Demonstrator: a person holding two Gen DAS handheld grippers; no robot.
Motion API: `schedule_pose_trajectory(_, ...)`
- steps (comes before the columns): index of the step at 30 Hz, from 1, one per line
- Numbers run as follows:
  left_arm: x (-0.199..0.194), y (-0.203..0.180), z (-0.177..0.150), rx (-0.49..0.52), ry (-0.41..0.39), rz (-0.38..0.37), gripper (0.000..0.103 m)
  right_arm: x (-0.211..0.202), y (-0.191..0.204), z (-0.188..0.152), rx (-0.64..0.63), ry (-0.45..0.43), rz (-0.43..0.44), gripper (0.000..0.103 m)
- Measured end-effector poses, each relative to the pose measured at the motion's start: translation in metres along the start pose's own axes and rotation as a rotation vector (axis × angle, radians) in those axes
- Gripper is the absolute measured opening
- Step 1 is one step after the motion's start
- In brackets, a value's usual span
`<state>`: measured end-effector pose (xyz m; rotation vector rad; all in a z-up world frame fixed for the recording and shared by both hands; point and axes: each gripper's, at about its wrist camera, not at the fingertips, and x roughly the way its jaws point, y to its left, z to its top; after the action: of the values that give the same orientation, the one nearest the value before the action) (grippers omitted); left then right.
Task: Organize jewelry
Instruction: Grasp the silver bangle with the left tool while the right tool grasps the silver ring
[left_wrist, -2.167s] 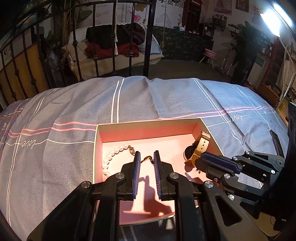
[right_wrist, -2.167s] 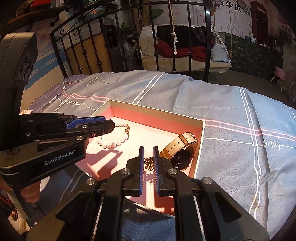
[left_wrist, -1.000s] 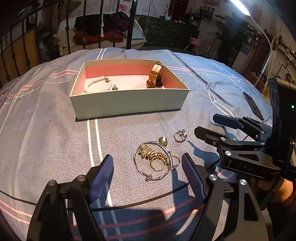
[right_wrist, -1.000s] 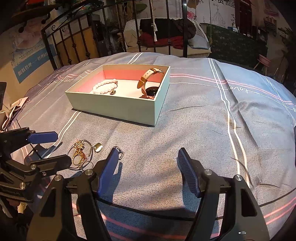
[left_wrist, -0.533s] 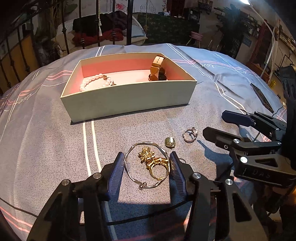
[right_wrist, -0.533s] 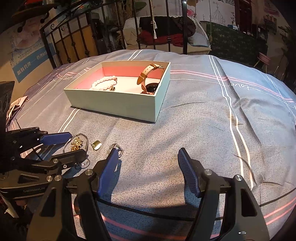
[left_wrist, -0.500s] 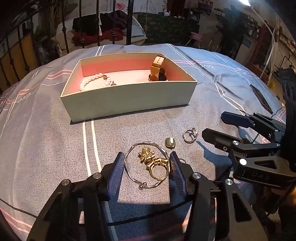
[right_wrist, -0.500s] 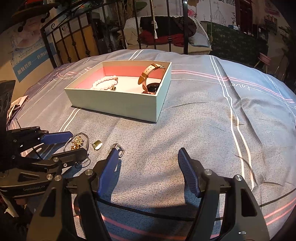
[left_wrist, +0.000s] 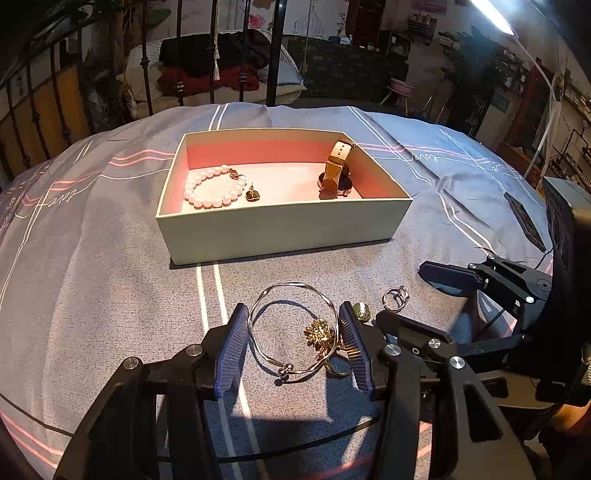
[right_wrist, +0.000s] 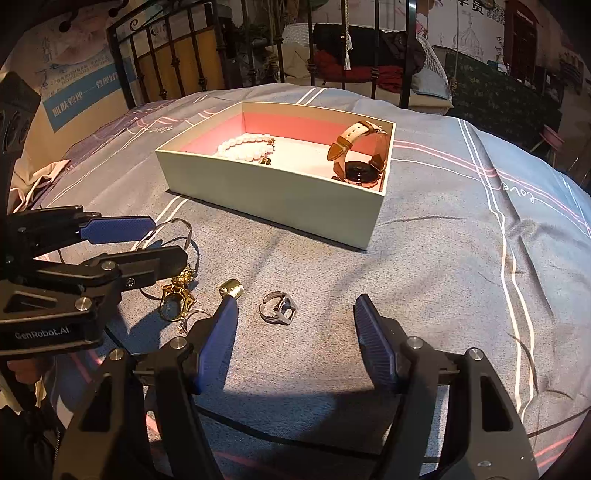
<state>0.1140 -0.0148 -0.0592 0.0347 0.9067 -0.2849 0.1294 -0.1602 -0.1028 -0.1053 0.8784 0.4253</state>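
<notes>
A pale box with a pink lining (left_wrist: 280, 225) (right_wrist: 266, 192) stands on the bed. In it lie a pearl bracelet (left_wrist: 212, 188) (right_wrist: 243, 146), a small earring (left_wrist: 253, 194) and a tan-strapped watch (left_wrist: 334, 173) (right_wrist: 356, 155). In front of the box lie a thin silver bangle (left_wrist: 291, 325) (right_wrist: 166, 230), a gold floral ring (left_wrist: 321, 336) (right_wrist: 175, 295), a small gold piece (left_wrist: 362, 310) (right_wrist: 231, 288) and a silver ring (left_wrist: 395, 297) (right_wrist: 277, 308). My left gripper (left_wrist: 293, 345) (right_wrist: 147, 242) is open, its fingers on either side of the bangle. My right gripper (right_wrist: 293, 339) (left_wrist: 417, 295) is open just behind the silver ring.
The grey striped bedcover (right_wrist: 461, 240) spreads all around. A black iron bed rail (left_wrist: 273, 51) stands beyond the box. A dark flat object (left_wrist: 524, 221) lies at the right of the bed.
My left gripper has moved forward so its fingers now flank the bangle and has narrowed a little. My right gripper has moved closer to the silver ring.
</notes>
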Motion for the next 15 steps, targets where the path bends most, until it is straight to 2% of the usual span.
schedule_pose_trajectory(7, 0.0005, 0.0023, 0.0005, -0.009, 0.005, 0.002, 0.05, 0.0034, 0.0039, 0.0021, -0.022, 0.011, 0.008, 0.057)
schedule_pose_trajectory(15, 0.0022, 0.0019, 0.0016, -0.008, 0.005, 0.0, 0.05, 0.0035, 0.005, 0.0017, -0.022, 0.016, 0.037, 0.04)
